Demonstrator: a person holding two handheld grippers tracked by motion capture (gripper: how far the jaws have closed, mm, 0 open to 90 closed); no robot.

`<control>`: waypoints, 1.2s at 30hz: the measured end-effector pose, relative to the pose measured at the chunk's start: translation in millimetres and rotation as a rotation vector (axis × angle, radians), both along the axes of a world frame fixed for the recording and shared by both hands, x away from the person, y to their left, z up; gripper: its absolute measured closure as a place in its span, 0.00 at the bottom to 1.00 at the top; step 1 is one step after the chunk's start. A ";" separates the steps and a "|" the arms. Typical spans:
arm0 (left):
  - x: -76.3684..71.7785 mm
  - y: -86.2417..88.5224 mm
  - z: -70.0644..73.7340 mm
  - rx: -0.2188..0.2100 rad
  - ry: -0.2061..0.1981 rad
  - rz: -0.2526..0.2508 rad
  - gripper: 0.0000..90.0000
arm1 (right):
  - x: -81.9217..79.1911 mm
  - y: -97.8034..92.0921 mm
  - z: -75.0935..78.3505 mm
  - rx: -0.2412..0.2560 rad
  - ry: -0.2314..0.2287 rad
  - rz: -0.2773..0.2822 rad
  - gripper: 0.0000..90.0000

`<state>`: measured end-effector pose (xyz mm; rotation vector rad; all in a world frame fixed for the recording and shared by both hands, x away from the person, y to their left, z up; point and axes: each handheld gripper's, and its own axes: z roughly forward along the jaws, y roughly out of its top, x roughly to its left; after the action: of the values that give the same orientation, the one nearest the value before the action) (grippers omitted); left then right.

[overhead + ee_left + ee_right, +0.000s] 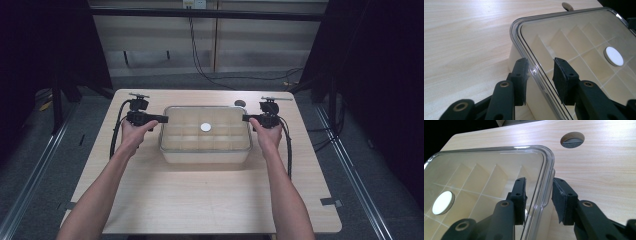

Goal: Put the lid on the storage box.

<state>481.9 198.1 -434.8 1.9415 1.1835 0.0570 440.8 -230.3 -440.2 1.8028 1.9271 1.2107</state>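
- A clear-lidded compartment box sits on the light wooden table, toward its far half, between the two hands.
- Its transparent lid covers a grid of cream dividers; a white round disc lies near the lid's middle.
- The left tongs are released, jaws straddling the lid's rim on the box's left end, one pad outside the wall and one over the lid.
- The right tongs are likewise spread, jaws either side of the lid's right edge, with a visible gap on the outer side.
- A round cable hole lies in the table beyond the box's right far corner.
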 end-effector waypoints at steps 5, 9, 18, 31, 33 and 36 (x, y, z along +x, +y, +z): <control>-1.9 0.8 0.3 0.004 0.007 -0.002 0.69 | 0.5 -1.2 -1.3 0.017 0.002 -0.008 0.70; -5.2 6.2 -2.2 0.007 0.009 0.015 0.57 | -4.6 -3.4 0.5 0.008 -0.007 0.000 0.63; -19.4 14.8 0.2 0.008 0.003 0.025 0.40 | -25.8 -15.1 6.2 0.047 -0.046 0.037 0.54; -51.1 21.8 11.7 0.029 -0.062 0.000 0.31 | -59.1 -10.7 21.2 0.061 -0.111 0.118 0.41; -56.7 24.7 14.0 0.015 -0.070 -0.003 0.29 | -63.4 -11.2 21.6 0.059 -0.116 0.122 0.40; -63.0 28.2 16.0 0.006 -0.079 -0.007 0.26 | -70.4 -11.8 23.8 0.061 -0.117 0.134 0.40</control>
<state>418.9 226.3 -418.8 1.9313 1.1258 0.1321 370.4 -242.1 -416.4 1.6138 1.9913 1.3991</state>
